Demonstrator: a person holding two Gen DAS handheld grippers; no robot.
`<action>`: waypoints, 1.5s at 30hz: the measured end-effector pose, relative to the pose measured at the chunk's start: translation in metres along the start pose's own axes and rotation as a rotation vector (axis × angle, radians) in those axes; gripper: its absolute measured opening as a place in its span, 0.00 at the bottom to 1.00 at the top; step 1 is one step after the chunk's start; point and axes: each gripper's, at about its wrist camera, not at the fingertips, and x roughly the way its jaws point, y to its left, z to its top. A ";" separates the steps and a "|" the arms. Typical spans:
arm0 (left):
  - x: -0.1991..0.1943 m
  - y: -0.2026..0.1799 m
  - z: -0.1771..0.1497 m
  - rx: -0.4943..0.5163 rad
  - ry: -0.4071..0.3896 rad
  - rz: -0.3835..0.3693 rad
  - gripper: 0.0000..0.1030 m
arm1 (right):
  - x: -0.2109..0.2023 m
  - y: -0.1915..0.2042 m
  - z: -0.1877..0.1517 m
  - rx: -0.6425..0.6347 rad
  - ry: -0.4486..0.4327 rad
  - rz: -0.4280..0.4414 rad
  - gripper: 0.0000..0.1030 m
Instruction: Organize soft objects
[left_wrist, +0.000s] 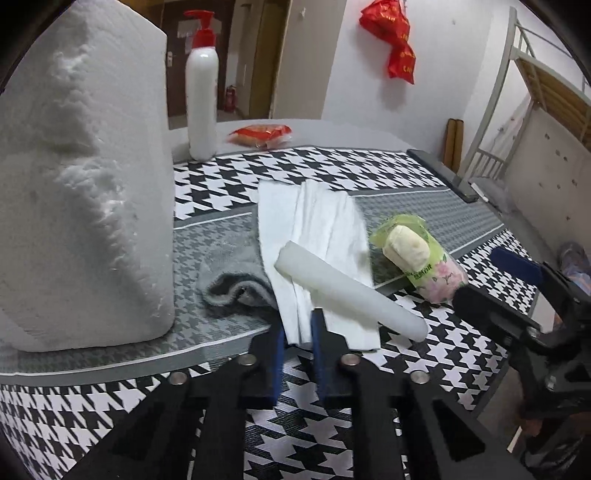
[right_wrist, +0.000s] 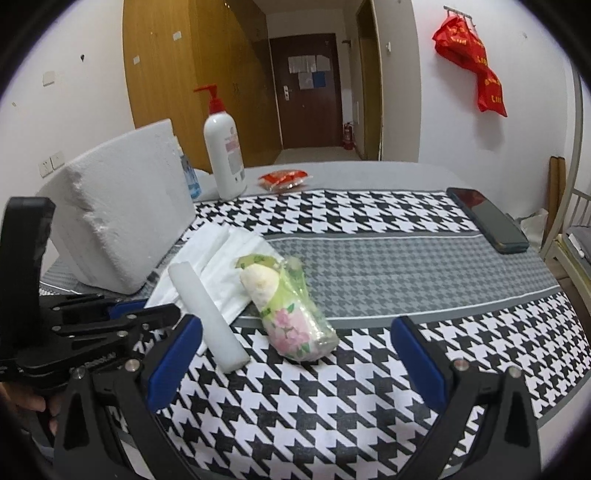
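**Left grip closes on the tissue sheets; sorting barely begun**

The left hand-held gripper (left_wrist: 299, 332) is clenched on the near edge of the folded white tissue sheets (left_wrist: 317, 229), which lie mid-tabletop. A white foam stick (left_wrist: 347, 291) rests across them toward 4 o'clock, so it may roll if the sheets are drawn away. The right hand-held gripper (right_wrist: 295, 354) stands released and empty, its jaws wide, with the wrapped tissue roll (right_wrist: 291, 310) just ahead at 12 o'clock. A grey sock (left_wrist: 232, 284) lies beside the sheets at 9 o'clock. Nothing looks gathered yet. The foam block (left_wrist: 85, 184) crowds the left; the patterned tabletop (right_wrist: 369, 258) is open toward 2 o'clock, up to the phone (right_wrist: 487, 221).
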 end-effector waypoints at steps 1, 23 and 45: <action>0.001 0.000 0.000 0.002 0.004 -0.007 0.08 | 0.001 0.000 0.000 -0.003 0.003 0.003 1.00; -0.005 -0.008 0.001 0.049 -0.031 -0.067 0.05 | 0.028 0.007 0.003 -0.055 0.113 0.027 0.34; -0.074 -0.028 0.006 0.115 -0.226 -0.038 0.03 | -0.050 0.009 0.005 -0.031 -0.053 0.053 0.30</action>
